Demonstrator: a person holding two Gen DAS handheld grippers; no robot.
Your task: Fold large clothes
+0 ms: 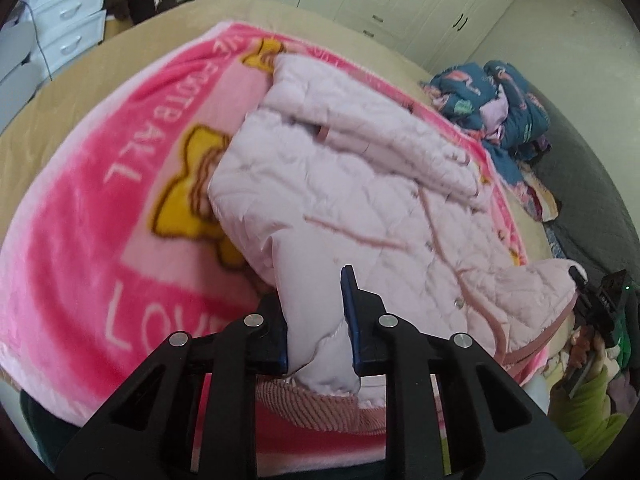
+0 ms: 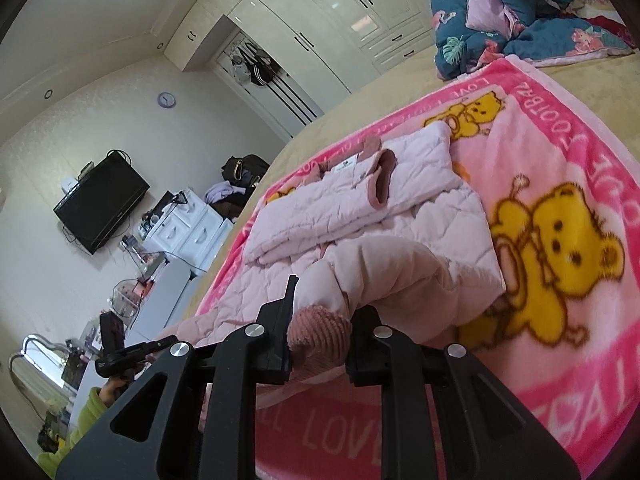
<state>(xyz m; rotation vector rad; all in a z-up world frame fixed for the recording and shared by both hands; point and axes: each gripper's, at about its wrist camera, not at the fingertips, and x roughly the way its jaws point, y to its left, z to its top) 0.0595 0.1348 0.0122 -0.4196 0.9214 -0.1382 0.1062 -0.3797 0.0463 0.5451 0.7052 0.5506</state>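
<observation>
The pale lilac quilted padded jacket (image 1: 360, 184) lies on the pink bear-print fleece blanket (image 1: 80, 216), soft, puffy, light. Left gripper (image 1: 316, 320) jaws pinch its near hem; right gripper (image 2: 320, 332) jaws clamp its ribbed cuff (image 2: 320, 330).

Home bedroom. Indicated by: large bed (image 2: 592, 92) with tan cover; pink bear-print blanket (image 2: 560, 208) spread on top; white built-in wardrobe doors (image 2: 320, 28); white drawer chest (image 2: 188, 232); wall-mounted television (image 2: 100, 204); round wall clock (image 2: 166, 99); crumpled floral bedding (image 2: 512, 12).
</observation>
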